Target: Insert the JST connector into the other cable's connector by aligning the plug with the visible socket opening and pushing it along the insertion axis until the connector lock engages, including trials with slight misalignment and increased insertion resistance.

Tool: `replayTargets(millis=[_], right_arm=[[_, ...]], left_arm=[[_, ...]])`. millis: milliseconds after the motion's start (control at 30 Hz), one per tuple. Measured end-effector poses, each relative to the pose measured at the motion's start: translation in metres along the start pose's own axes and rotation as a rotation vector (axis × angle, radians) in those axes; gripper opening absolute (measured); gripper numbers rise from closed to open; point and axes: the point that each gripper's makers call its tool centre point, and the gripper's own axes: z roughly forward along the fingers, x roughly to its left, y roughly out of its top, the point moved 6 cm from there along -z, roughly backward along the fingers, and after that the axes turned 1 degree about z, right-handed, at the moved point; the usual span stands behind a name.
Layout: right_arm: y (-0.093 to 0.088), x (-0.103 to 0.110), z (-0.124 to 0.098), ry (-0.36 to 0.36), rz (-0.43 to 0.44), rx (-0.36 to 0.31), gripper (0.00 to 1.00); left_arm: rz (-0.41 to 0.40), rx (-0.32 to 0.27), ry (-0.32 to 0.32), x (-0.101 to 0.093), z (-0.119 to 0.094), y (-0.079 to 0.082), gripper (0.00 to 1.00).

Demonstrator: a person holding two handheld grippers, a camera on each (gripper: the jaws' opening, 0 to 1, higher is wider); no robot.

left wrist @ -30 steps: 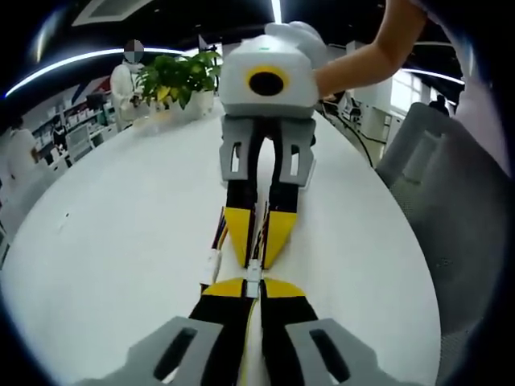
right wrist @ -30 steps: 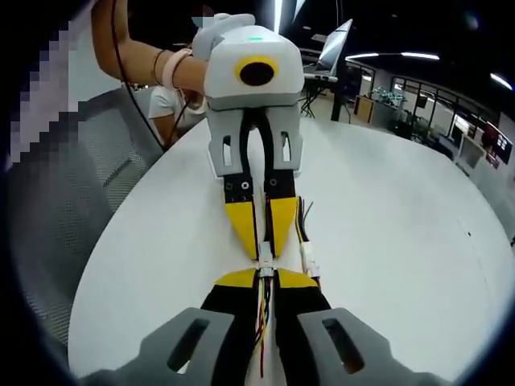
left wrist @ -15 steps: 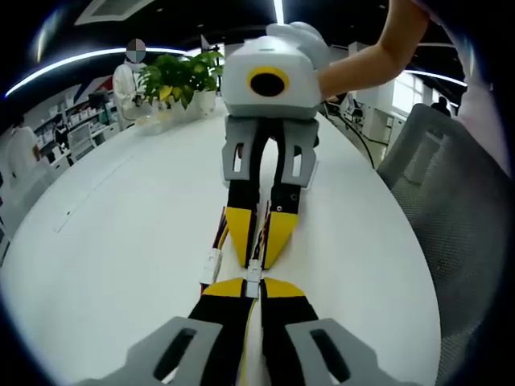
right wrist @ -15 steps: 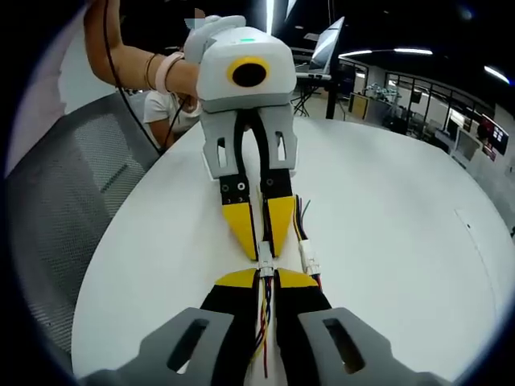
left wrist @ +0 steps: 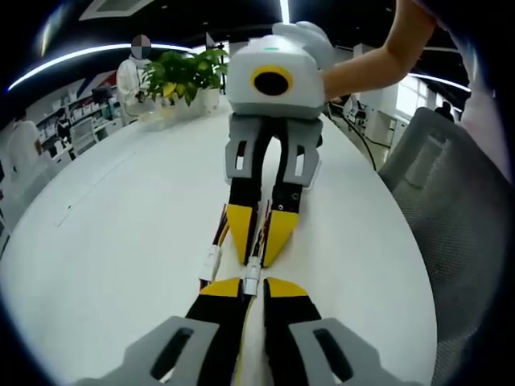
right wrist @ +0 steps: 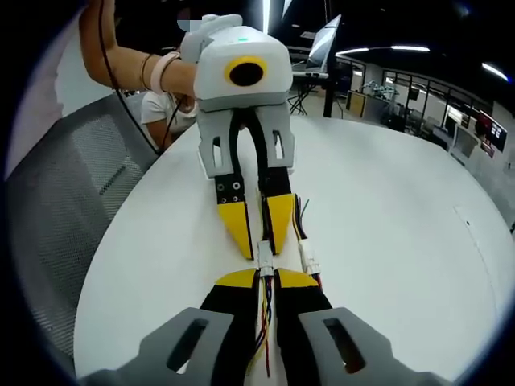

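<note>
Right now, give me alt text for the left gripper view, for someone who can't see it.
Two yellow-tipped grippers meet tip to tip over a round white table, the left gripper at the bottom and the right gripper facing it, with small white connectors pinched between them. A second white connector on coloured wires lies beside them.

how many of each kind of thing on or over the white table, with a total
grippers: 2 (left gripper, right gripper)
white connectors: 3 (mated pair counted as 2, loose connector)
potted plant: 1
total: 6
</note>
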Motion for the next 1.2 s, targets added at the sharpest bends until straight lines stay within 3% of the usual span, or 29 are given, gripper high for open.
replayTargets(millis=[600,1200], right_arm=[[0.003,0.005,-0.008,-0.024,0.015,-0.005,0.06],[0.008,0.016,-0.02,-0.062,0.031,-0.02,0.17]], left_arm=[[-0.034,-0.013,0.024,-0.008,-0.007,0.006,0.11],[-0.07,-0.028,0.044,-0.017,-0.019,0.01,0.17]])
